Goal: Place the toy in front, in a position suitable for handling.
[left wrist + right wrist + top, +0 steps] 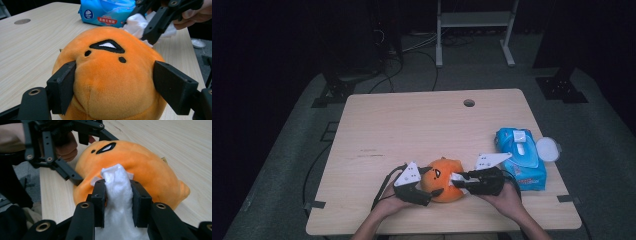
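Near the table's front edge, the left gripper is squeezing the round orange plush toy from both sides, while the right gripper is grasping a crumpled white tissue against its flank.

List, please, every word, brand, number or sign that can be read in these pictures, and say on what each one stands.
"Vinda": on the round dark-blue badge of the blue wipes pack, as far as the small letters allow.
Red label on the same pack: white Chinese characters, too small and blurred to read.
Faint dark marks on the table: too small to read.
Orange plush toy: a sewn face, no text.
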A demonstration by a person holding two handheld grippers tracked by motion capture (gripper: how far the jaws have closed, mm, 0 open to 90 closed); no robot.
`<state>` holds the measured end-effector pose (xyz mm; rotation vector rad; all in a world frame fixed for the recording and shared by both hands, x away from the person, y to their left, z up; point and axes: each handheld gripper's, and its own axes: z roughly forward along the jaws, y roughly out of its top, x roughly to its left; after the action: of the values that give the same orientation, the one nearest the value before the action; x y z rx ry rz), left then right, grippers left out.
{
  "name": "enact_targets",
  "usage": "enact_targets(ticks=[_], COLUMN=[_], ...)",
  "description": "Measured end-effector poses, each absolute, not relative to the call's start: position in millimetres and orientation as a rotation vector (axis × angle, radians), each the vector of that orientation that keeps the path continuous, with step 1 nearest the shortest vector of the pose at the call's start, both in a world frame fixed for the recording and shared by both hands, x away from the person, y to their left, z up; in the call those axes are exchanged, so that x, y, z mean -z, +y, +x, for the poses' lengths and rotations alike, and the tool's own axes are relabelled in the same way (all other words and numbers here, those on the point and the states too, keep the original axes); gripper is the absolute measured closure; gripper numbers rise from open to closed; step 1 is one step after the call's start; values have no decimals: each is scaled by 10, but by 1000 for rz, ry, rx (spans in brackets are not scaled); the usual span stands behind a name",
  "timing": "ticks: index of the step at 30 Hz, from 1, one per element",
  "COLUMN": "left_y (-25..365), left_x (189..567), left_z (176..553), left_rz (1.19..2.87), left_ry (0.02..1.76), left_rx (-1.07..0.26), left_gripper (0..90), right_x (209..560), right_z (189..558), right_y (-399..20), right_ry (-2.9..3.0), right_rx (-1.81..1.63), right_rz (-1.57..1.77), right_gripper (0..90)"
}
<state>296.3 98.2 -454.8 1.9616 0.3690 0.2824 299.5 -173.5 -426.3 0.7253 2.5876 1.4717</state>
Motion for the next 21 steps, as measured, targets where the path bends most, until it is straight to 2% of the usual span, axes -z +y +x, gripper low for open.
enact_targets(ticks=[9, 17, 21], left_y=[993, 1039, 1006], left_x=[4559, 4565, 4555], left_z=[2992, 3037, 3051], left_rz=[1947, 1919, 1909], left_ry=[408, 462, 477], left_rx=[-276, -262, -274], left_gripper=[217, 224, 224], right_x=[4267, 4208, 4127], right_z=[2974, 3002, 2911], right_y=[-1671, -1896, -1834], right_ry=[2531, 2503, 2525], right_rx=[-1375, -1359, -1411], right_rz=[692, 761, 705], right_gripper=[766, 778, 778])
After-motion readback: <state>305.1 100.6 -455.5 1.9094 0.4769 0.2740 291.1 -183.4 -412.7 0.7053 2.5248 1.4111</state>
